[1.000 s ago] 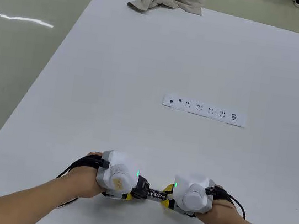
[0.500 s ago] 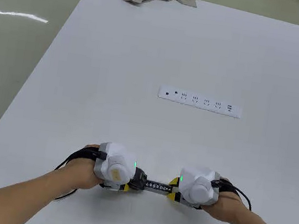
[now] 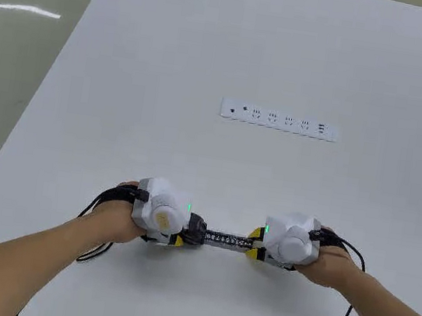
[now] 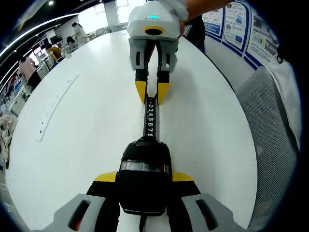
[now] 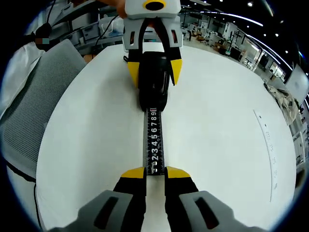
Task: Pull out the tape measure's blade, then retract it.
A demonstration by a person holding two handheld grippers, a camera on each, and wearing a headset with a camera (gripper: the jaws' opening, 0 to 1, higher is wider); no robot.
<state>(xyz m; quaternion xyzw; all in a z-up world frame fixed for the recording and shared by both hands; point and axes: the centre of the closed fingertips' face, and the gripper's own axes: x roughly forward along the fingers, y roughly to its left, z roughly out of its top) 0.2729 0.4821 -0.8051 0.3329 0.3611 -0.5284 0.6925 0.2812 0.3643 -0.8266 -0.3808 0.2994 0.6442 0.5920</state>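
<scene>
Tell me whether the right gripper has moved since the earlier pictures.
Yes. Against the power strip, the right gripper has moved rightward, away from the left gripper holding the tape measure, drawing more blade out.

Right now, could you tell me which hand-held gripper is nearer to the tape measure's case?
Left. The left hand-held gripper is clamped on the case; the right hand-held gripper pinches the blade by its end, a stretch of tape away from the case.
</scene>
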